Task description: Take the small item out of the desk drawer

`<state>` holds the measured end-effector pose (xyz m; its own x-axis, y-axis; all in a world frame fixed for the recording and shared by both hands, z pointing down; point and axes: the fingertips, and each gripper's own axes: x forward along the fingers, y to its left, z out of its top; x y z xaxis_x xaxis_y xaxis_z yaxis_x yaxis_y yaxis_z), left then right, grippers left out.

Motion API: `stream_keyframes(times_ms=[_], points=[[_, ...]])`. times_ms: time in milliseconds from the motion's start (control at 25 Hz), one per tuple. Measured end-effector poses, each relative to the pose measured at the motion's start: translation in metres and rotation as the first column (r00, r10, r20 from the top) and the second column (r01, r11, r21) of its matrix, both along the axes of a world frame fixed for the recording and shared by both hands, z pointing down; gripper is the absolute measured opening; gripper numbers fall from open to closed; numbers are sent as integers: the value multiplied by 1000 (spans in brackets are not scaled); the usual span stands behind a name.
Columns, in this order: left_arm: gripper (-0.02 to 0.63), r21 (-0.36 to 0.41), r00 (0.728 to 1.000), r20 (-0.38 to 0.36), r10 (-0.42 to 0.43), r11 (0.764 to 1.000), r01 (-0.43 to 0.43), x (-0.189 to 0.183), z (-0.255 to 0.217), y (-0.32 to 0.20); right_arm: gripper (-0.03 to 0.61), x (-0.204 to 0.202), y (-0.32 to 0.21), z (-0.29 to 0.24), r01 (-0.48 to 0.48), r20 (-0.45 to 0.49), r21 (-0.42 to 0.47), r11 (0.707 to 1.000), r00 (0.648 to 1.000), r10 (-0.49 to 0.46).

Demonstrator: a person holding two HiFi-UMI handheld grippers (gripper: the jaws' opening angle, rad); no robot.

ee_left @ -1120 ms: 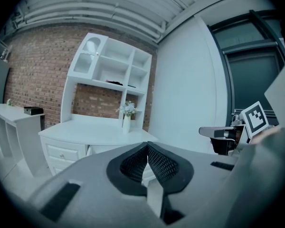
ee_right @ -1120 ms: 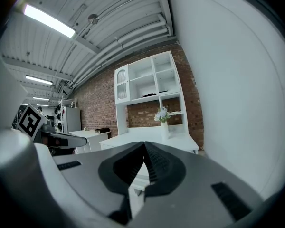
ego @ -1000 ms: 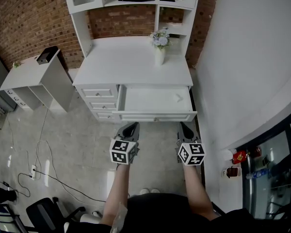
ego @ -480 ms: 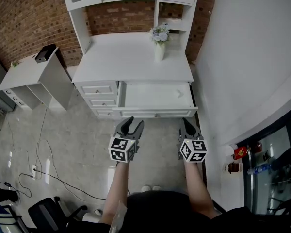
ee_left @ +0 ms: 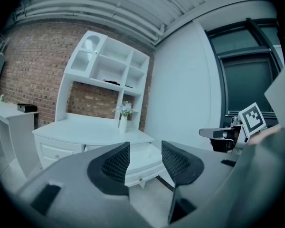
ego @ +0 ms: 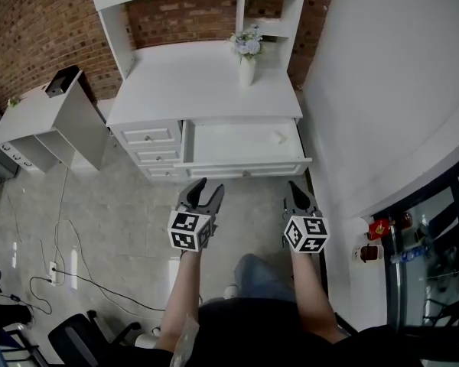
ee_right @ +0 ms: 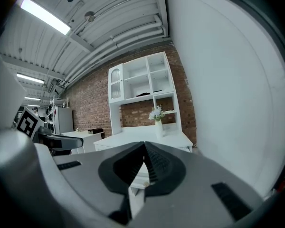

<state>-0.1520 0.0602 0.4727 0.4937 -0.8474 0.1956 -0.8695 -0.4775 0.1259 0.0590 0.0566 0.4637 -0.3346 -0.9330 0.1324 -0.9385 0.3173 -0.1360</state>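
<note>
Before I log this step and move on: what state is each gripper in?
Left gripper: open, fingers have just been opening, nothing between them.
Right gripper: shut, fingers together, empty.

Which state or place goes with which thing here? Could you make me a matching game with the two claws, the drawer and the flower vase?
Things:
1. left claw
2. right claw
3. drawer
4. flower vase

States or places:
A. stands on the desk top
B. jaws together
C. pulled out
D. jaws apart

Pairs: 1-D, 2-B, 3-C, 4-A.

The left claw's jaws have just been opening, with nothing between them.
</note>
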Motion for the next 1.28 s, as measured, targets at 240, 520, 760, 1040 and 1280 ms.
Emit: stream_keyframes(times_ms=[240, 520, 760, 1040, 1280], points=[[181, -14, 1000, -4, 3, 1000, -3, 2, 10, -21, -3, 9, -20, 5, -26, 13, -6, 1000, 1000, 26], [181, -27, 1000, 13, -4, 1000, 5, 9, 21, -81, -2, 18, -83, 14, -24, 27, -6, 1000, 999, 25], [181, -35, 999, 21, -31, 999, 32, 12, 18, -158, -2, 22, -170, 7, -4, 32, -3, 1000, 999, 4], [183, -62, 998, 22, -65, 996, 67, 17, 22, -249, -2, 25, -272, 8, 35, 28, -29, 999, 999, -34], [185, -76, 992, 15, -122, 989, 123, 6, 31, -307, -2, 12, -335, 17, 92, 6, -50, 994, 996, -92]])
